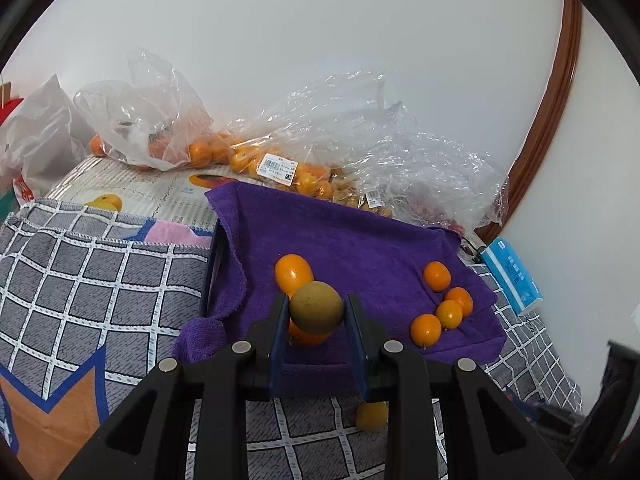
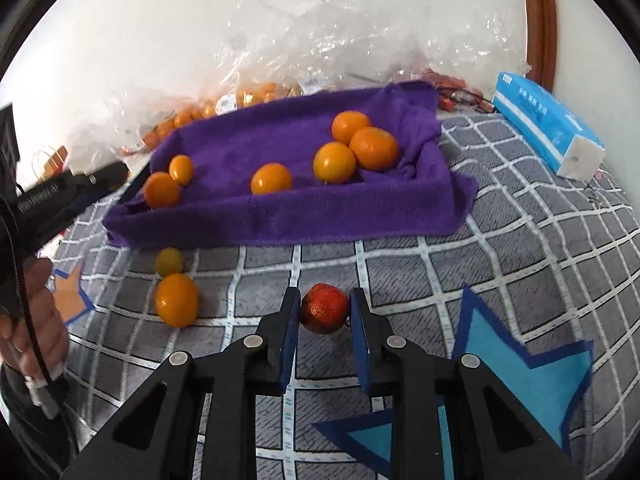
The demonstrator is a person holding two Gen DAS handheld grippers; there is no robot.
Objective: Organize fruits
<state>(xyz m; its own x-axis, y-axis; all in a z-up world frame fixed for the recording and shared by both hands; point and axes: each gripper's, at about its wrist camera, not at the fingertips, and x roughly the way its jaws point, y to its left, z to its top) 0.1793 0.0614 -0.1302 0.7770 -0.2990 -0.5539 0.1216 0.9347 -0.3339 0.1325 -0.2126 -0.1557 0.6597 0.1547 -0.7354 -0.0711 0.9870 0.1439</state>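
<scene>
1. Currently the left gripper (image 1: 316, 312) is clamped on a round greenish-yellow citrus fruit (image 1: 316, 307), held just above the purple towel-lined tray (image 1: 360, 240).
2. Ahead of its fingertips: one orange mandarin (image 1: 293, 273) touching the held fruit in view; four more (image 1: 440, 304) clustered well right.
3. The right gripper (image 2: 325, 312) has its blue pads against a small red speckled fruit (image 2: 324, 308) on the grey checked blanket (image 2: 500, 240), jaws closed on it.
4. Left of it: an orange mandarin (image 2: 176, 300) and a greenish one (image 2: 169, 261) on the blanket.
</scene>
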